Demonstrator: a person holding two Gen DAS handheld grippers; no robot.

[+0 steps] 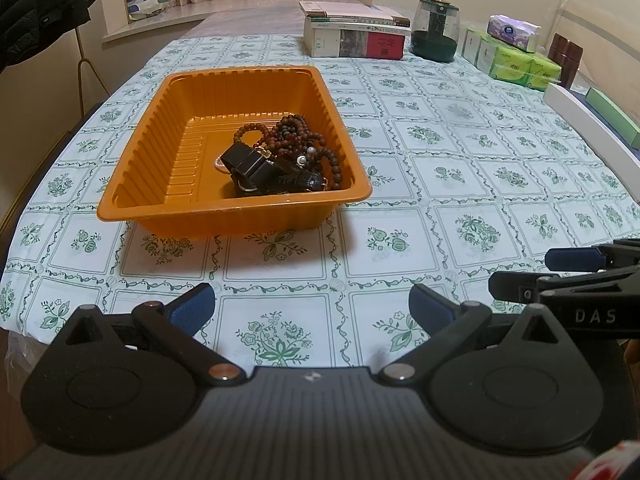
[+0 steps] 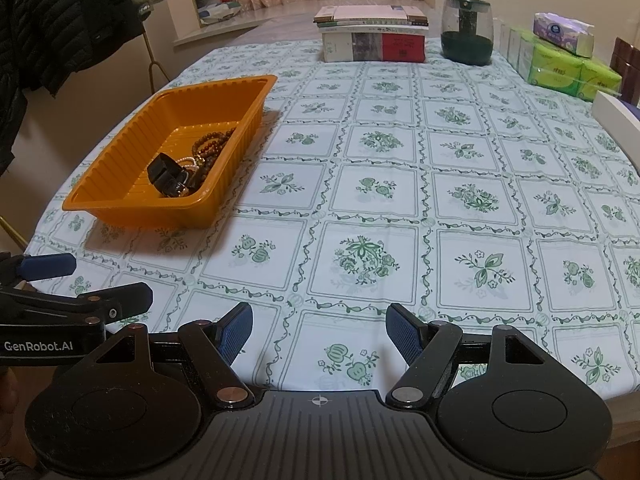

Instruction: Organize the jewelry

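An orange ribbed plastic tray (image 1: 160, 176) stands on the table, left of centre; it also shows in the right wrist view (image 2: 120, 200). In its right half lies a pile of jewelry (image 1: 280, 156): brown bead strings, a black bracelet, a pearl strand, also seen from the right (image 2: 188, 164). My left gripper (image 1: 312, 312) is open and empty near the table's front edge, short of the tray. My right gripper (image 2: 320, 332) is open and empty, beside it to the right. Each gripper's fingers show at the edge of the other view.
The table has a green floral cloth (image 2: 360, 200). At the far side stand a stack of books (image 1: 356, 30), a dark glass jar (image 1: 436, 28) and tissue packs (image 1: 516, 52). A white box (image 2: 616, 112) lies at the right edge. A dark jacket (image 2: 60, 20) hangs at the left.
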